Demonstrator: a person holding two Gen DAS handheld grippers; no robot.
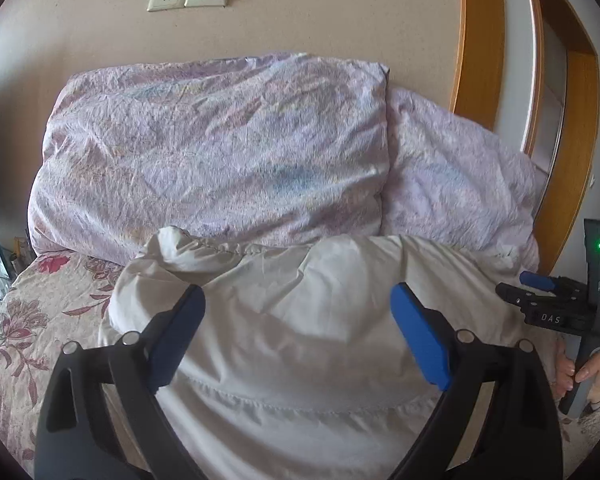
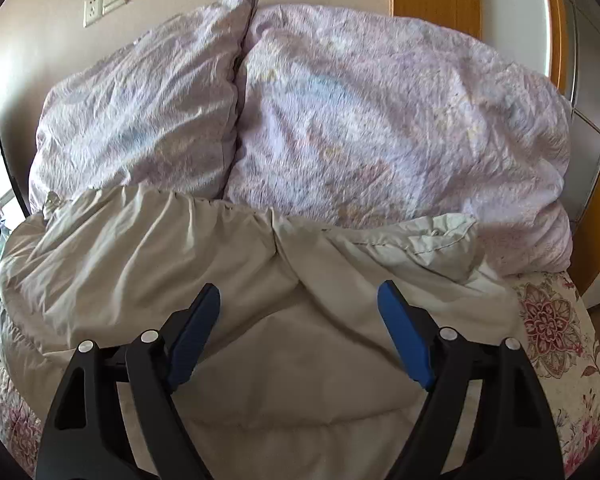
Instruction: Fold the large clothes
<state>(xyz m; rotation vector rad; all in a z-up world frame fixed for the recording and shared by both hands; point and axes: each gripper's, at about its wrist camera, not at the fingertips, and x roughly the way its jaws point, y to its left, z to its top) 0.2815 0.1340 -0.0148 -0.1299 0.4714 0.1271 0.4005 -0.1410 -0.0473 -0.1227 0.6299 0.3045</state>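
Both tools wide open, nothing held. Left gripper [image 1: 298,334] hovering over the padded beige jacket [image 1: 300,320], blue pads spread either side of the cloth, not pressing on it. Same for the right gripper [image 2: 299,334]: jaws apart above the jacket [image 2: 228,264], no fabric pinched. Jacket lying on the floral bedspread [image 1: 40,308], far edge bunched up against the two lilac pillows [image 1: 220,148] at the wall. Looks already doubled over once, judging by the rolled top edge and a loose flap [image 2: 440,236] on the right side; flap could be collar or sleeve end, can't tell. Reads as between folds: one fold laid down, grips let go. Next move probably: pick new grab points, likely the two near corners or the side edges, close on both layers, carry over evenly. Worth flattening that bunched top ridge first, otherwise lumpy stack. Right hand [image 1: 592,364] visible on its handle at the edge of the left view.
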